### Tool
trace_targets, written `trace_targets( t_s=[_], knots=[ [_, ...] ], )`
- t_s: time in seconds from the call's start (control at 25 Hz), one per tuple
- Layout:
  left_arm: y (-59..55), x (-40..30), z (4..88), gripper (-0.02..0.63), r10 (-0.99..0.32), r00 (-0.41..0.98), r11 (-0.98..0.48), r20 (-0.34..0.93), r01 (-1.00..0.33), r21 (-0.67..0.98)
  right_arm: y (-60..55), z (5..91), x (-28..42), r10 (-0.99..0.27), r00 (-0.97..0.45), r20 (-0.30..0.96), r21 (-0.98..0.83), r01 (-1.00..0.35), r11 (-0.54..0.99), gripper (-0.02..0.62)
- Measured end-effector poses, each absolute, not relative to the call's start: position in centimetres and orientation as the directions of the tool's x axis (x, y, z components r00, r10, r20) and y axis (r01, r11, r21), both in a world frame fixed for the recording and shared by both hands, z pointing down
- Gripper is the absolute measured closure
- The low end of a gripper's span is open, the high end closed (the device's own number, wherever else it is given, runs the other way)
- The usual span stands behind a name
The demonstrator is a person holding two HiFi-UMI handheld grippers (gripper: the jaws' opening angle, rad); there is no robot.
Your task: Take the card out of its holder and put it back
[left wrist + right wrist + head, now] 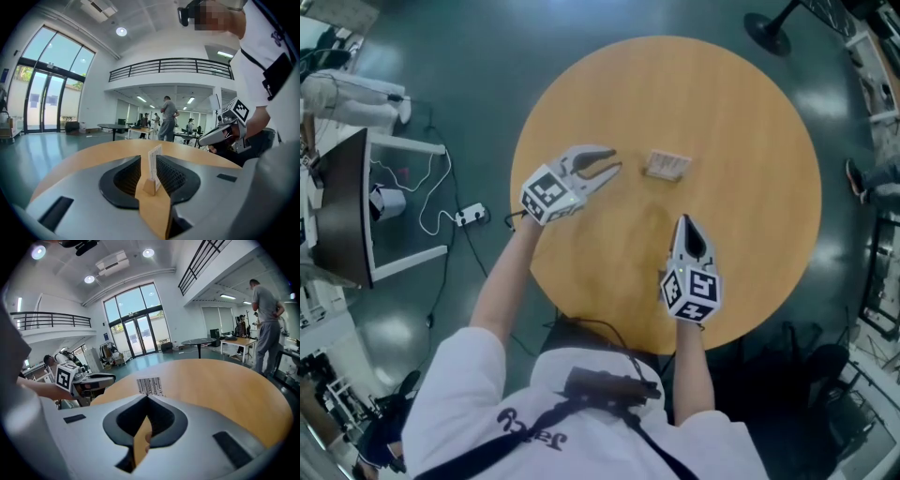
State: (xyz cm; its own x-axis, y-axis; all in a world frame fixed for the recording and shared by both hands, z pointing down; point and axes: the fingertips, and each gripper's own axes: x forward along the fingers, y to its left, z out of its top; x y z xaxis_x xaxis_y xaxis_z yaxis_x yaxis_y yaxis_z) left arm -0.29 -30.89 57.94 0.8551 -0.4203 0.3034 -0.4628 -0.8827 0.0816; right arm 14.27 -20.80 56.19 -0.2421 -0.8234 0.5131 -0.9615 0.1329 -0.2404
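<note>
Jaws of left gripper point(616, 161) parted — card point(667, 162) upright in holder point(149, 186) just ahead on table point(750, 131); right gripper point(683, 220) clenched.

The table point(741, 131) is honey-tan wood, and the floor point(487, 56) around it is dark, glossy teal-grey. On the table, the card point(150, 386) is white with black barcode stripes, and its holder point(148, 186) is pale tan wood. Over the table, the left tool point(617, 161) and the right tool point(683, 219) are light grey with black inner faces, and each has a white cube with black square markers.
</note>
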Motion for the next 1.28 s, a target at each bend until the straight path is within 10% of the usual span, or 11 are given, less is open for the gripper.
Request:
trace_targets(
  t_s=[0.32, 0.96, 1.28],
  knots=[
    [-31.4, 6.1, 58.2, 0.419, -0.238, 0.931, -0.954, 0.277, -0.278, 0.115, -21.2, 57.3, 15.7, -0.81, -0.224, 0.542, -0.238, -0.965, 0.107, 0.577],
    [-32.0, 13.3, 58.6, 0.419, -0.053, 0.969, -0.988, 0.243, -0.086, 0.13, -20.2, 58.8, 19.2, -0.791, -0.154, 0.592, -0.215, -0.976, 0.029, 0.577],
    [-31.3, 14.5, 59.3, 0.565, 0.023, 0.958, -0.995, 0.286, -0.005, 0.096, -20.0, 58.8, 19.5, -0.79, -0.15, 0.594, -0.216, -0.976, 0.022, 0.577]
  ],
)
